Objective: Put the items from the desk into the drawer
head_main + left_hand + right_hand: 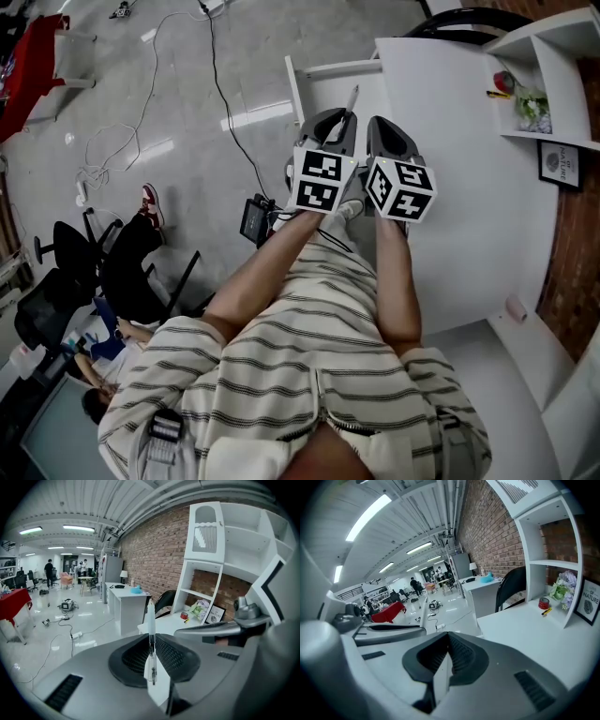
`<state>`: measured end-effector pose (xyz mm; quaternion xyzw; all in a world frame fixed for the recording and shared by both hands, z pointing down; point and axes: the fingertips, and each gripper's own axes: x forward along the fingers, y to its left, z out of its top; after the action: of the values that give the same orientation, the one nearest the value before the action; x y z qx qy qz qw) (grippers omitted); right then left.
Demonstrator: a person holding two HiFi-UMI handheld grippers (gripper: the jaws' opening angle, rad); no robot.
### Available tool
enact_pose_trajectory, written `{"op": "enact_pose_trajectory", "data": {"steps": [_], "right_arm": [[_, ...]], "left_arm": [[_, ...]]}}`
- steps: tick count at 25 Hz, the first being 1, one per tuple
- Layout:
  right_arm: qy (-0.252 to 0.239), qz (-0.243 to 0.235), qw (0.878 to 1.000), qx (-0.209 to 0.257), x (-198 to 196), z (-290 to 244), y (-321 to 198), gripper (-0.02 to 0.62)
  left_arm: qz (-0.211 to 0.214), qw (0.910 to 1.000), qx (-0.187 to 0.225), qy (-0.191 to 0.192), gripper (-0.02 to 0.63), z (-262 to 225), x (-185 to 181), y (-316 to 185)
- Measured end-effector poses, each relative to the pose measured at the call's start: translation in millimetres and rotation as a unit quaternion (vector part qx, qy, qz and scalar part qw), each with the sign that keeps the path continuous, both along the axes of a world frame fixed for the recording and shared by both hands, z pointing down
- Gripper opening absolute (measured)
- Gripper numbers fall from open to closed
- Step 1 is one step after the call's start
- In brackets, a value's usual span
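the left hand-held gripper (339, 118) clamps a slim white plastic pen (151, 617) that sticks out beyond its tips; the right hand-held gripper (447, 643) is closed, empty.

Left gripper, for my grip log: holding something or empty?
Holding. The left gripper is shut on a white pen, jaws clamping its barrel, which sticks out beyond them.
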<state>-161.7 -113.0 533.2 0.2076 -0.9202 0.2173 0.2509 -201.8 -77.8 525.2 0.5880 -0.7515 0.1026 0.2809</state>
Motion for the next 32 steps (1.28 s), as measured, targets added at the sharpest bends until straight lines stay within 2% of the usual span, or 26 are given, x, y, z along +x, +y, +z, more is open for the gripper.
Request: {"op": "enact_pose_trajectory", "data": {"steps": [17,32], "right_arm": [[0.03,0.003,0.999,-0.037,13.1,42.8,10.4,0.012],[0.046,0.011,0.998,-0.05,13.4,63.2,9.8,0.011]], "left_arm": [[0.002,0.9988,-0.037,0.033,0.046,41.7,10.4,5.7],[0.006,0.9963,-0.055,0.067,0.046,65.2,12.5,1.1]]}}
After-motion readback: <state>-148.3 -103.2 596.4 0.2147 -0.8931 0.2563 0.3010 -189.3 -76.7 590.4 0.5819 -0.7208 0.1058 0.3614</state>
